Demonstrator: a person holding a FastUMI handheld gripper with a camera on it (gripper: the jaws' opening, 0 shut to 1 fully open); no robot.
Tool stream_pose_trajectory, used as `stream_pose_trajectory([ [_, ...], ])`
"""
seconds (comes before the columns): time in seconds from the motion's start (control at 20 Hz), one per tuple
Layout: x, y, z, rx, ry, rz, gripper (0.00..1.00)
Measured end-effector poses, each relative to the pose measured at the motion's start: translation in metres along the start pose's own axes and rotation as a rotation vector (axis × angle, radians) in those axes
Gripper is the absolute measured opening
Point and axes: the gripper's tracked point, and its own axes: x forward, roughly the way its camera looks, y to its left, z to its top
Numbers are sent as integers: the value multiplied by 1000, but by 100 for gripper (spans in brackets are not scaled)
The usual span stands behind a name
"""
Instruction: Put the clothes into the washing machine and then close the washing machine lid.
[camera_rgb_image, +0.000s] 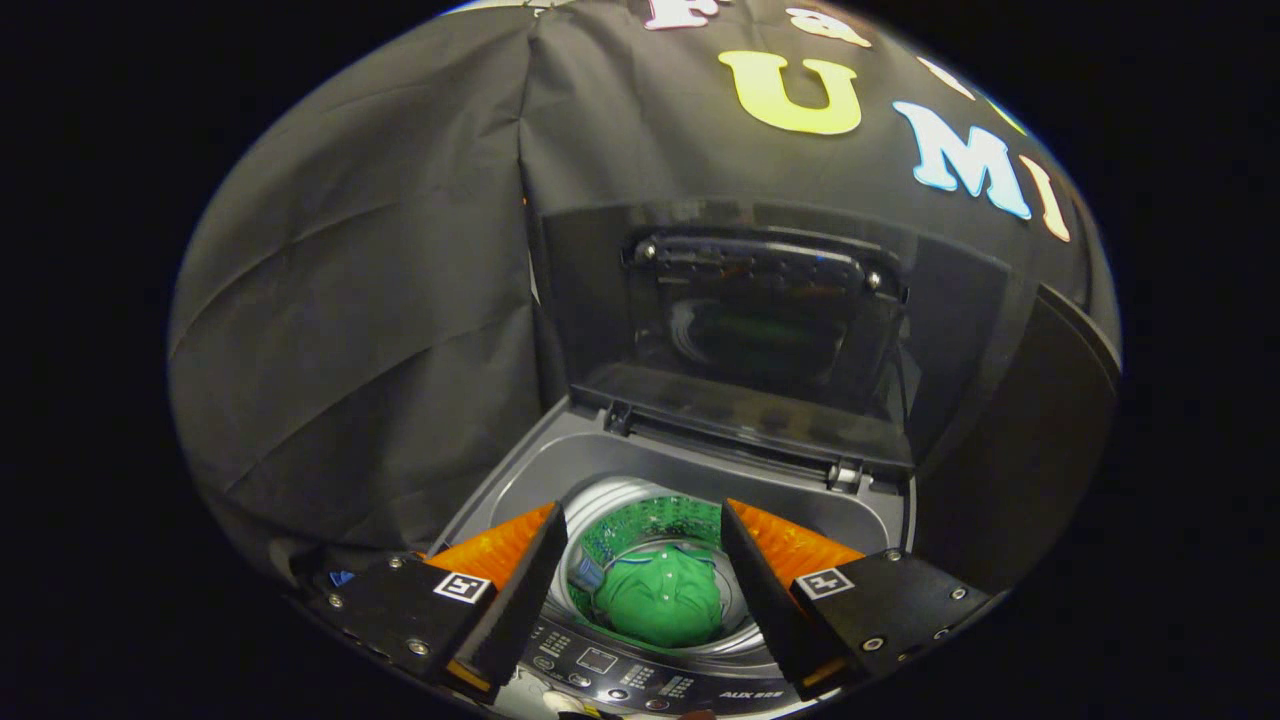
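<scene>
One washer (690, 470) stands against the black cloth wall, its one lid (765, 330) raised upright at the back with a dark window in it, and one green garment (660, 600) lies bunched in the drum (650, 520) (a bit of blue-grey cloth peeks out at its left side, too small to tell what it is). One hand-held gripper (640, 545) hangs above the opening with its two fingers (515, 590) spread wide, holding nothing and touching nothing; the garment shows in the gap between them, down inside the drum. A control panel (640, 680) with small buttons runs along the washer's near edge, just under the fingers.
</scene>
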Motion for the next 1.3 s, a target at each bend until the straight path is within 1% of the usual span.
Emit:
stream_pose_trajectory([
  [0.3,-30,10,65,-13,-205,31,95],
  [0.55,-58,1,126,-32,-391,-12,95],
  [0.7,-60,-2,146,-16,-425,-17,95],
  [0.8,-63,-4,155,-18,-443,-36,94],
  [0.95,-49,-14,178,8,-456,-54,94],
  [1.05,-37,-21,191,30,-440,-67,94],
  [1.3,-10,-35,206,86,-390,-94,95],
])
